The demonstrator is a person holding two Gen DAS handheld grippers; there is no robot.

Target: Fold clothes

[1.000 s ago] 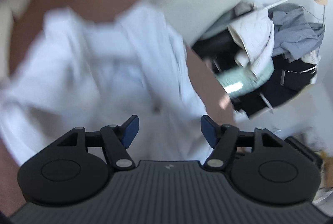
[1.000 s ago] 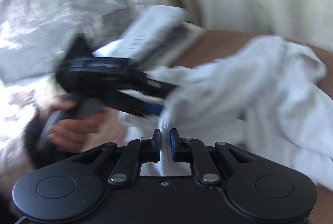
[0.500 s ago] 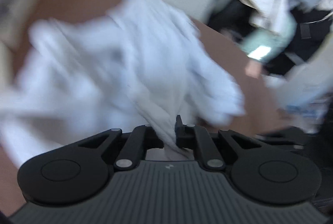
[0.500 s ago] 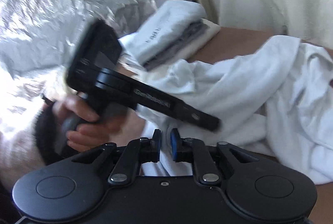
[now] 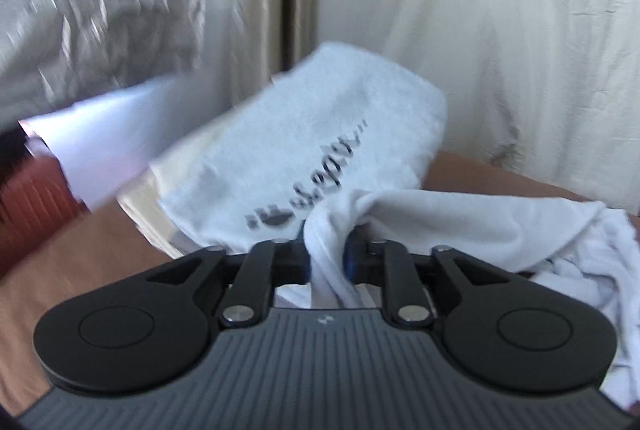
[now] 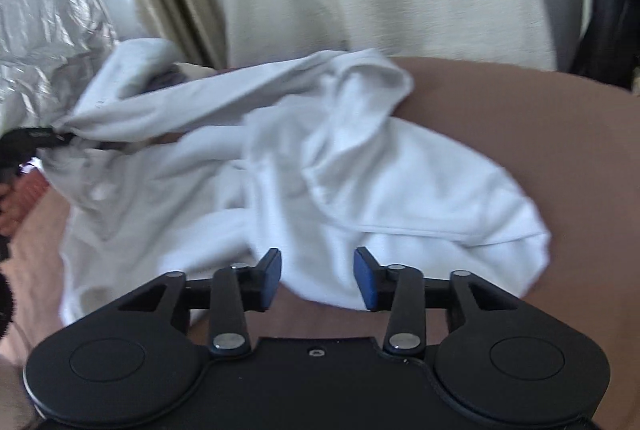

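My left gripper (image 5: 327, 250) pinches a bunched end of the white garment (image 6: 360, 182) though its jaws are easing apart, the cloth stretching rightward to my right gripper (image 6: 317, 278), which is opening on nothing right at the hem.

You are working with two matte black plastic grippers, the left gripper (image 5: 327, 250) and the right gripper (image 6: 317, 278), each showing round black discs, silver pivot screws and blue finger pads (image 6: 270, 277). Your left one is wearing a ribbed grey housing.
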